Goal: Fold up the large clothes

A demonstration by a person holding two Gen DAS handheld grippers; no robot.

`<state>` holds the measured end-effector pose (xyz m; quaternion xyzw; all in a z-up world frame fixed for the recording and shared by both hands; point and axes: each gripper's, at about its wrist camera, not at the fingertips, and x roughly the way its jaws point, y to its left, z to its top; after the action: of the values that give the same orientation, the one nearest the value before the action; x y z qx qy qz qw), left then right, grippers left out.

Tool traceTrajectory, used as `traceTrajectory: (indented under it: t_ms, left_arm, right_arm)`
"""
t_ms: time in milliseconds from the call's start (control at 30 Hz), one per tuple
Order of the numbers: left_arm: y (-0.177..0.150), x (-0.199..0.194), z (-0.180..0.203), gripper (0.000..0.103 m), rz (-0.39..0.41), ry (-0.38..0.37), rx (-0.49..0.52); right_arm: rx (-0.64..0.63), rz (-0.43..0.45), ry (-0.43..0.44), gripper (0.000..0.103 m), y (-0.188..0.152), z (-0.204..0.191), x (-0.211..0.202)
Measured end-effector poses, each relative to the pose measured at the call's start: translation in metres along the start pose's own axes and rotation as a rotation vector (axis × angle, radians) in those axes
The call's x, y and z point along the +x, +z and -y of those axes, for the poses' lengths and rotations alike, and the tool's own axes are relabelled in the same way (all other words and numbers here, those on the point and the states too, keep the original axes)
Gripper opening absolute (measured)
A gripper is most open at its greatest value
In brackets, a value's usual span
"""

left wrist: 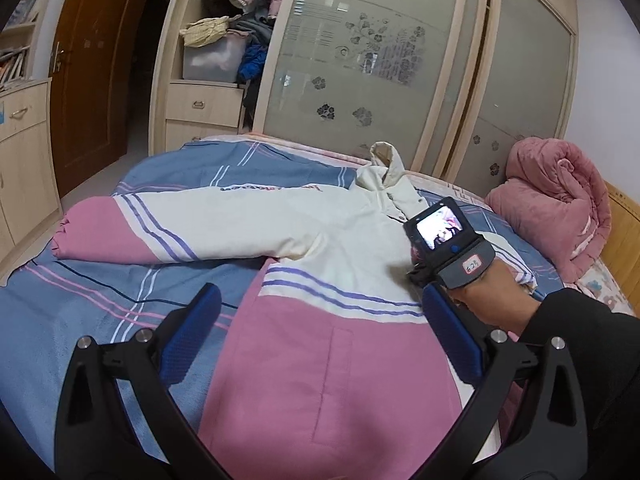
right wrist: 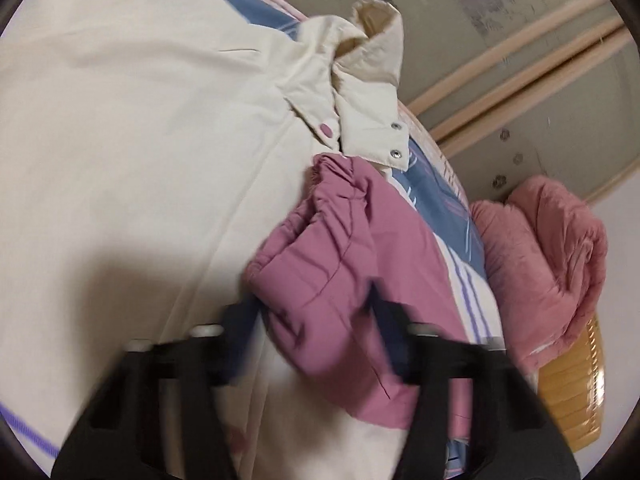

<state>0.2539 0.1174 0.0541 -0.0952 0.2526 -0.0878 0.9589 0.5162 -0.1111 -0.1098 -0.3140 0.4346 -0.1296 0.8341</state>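
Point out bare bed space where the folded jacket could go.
Bare sheet lies below the outstretched sleeve, left of the jacket hem. Another strip sits beyond that sleeve, toward the wardrobe. Crowded on the right: rolled pink quilt and right gripper.

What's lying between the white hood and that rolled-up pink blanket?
Only striped blue bedsheet; nothing else sits between the hood and the blanket. Both wrist views show it, the left more clearly.

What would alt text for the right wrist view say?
The right gripper holds the pink sleeve cuff of a cream jacket over its body, on a blue striped bed. A rolled pink quilt lies beyond.
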Motion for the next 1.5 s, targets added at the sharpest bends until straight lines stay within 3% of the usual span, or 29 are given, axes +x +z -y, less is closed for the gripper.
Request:
traceTrajectory:
  t_ms: [67,133,233,367,500,600,700,767,833,900,933,967,1000,1133,1367,1500]
  left_arm:
    - [0.002,0.001,-0.004,0.101,0.01,0.015,-0.003]
    - [0.004,0.001,-0.01,0.101,0.021,0.029,-0.016]
    - [0.006,0.002,-0.021,0.101,0.024,0.037,-0.052]
    - [0.009,0.004,-0.034,0.101,0.014,0.03,-0.106]
    - [0.011,0.001,-0.04,0.101,0.025,0.021,-0.137]
    - [0.011,0.002,-0.038,0.101,0.026,0.03,-0.122]
    - [0.01,0.002,-0.037,0.101,0.023,0.027,-0.115]
    - [0.01,0.001,-0.037,0.101,0.024,0.029,-0.108]
    - [0.01,0.001,-0.038,0.101,0.018,0.032,-0.107]
    - [0.011,0.0,-0.038,0.101,0.016,0.023,-0.112]
    - [0.011,-0.001,-0.037,0.101,0.019,0.023,-0.112]
    - [0.011,-0.001,-0.036,0.101,0.018,0.023,-0.109]
    - [0.011,-0.001,-0.034,0.101,0.014,0.021,-0.104]
    - [0.008,-0.005,-0.025,0.101,0.012,-0.027,-0.106]
    - [-0.012,-0.01,0.005,0.101,-0.037,-0.089,-0.049]
    - [-0.029,-0.011,0.032,0.101,-0.068,-0.036,0.068]
  right_arm:
    - [0.042,-0.013,0.004,0.022,0.003,0.005,0.003]
    - [0.087,0.008,0.003,0.019,0.007,0.013,-0.005]
    - [0.225,0.131,0.051,0.018,0.024,0.037,-0.042]
    - [0.304,0.294,0.127,0.018,0.055,0.047,-0.1]
    - [0.272,0.441,0.218,0.018,0.087,0.009,-0.166]
    - [0.206,0.43,0.268,0.018,0.098,-0.042,-0.174]
    - [0.13,0.343,0.287,0.018,0.1,-0.093,-0.148]
    - [0.073,0.26,0.303,0.022,0.094,-0.121,-0.127]
    - [0.048,0.269,0.273,0.032,0.088,-0.133,-0.124]
    - [0.06,0.289,0.268,0.052,0.082,-0.132,-0.128]
    - [0.073,0.308,0.267,0.072,0.079,-0.125,-0.133]
    - [0.092,0.334,0.283,0.095,0.074,-0.117,-0.14]
    - [0.12,0.369,0.306,0.102,0.067,-0.105,-0.149]
    - [0.244,0.493,0.42,0.102,0.015,-0.039,-0.197]
    - [0.334,0.553,0.354,0.102,-0.118,0.058,-0.239]
    - [0.401,0.525,0.341,0.102,-0.19,0.096,-0.241]
